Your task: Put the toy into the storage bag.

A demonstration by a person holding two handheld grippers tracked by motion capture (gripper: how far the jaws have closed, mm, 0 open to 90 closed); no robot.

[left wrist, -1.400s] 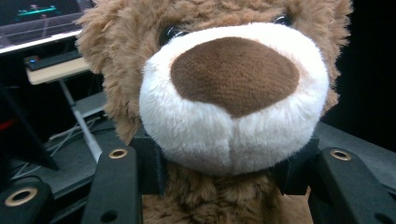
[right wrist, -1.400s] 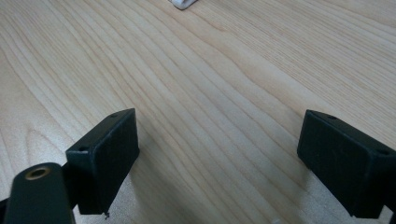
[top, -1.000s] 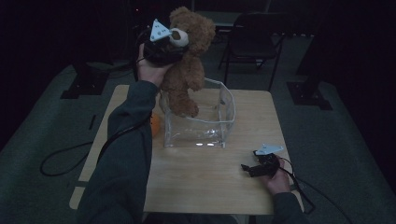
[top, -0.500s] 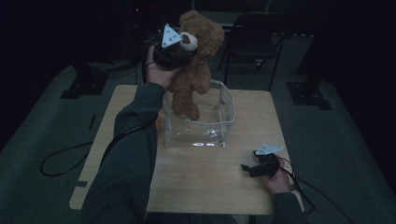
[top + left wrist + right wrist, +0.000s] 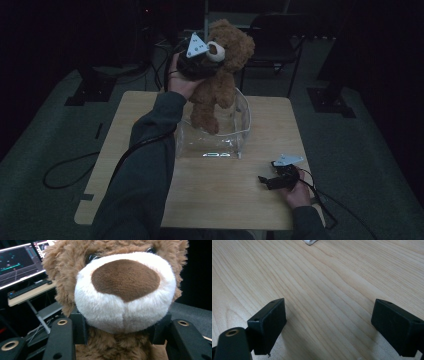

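High view: the left gripper (image 5: 207,60) clamps the neck of a brown teddy bear (image 5: 220,75), holding it above a clear plastic bin (image 5: 240,135) on the wooden table (image 5: 225,195). The right gripper (image 5: 267,181) rests on the table, jaws wide apart, holding nothing.

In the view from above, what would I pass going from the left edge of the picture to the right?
Black cable on the floor → sleeve of the raised arm → teddy bear held over the clear box → right gripper resting on the table.
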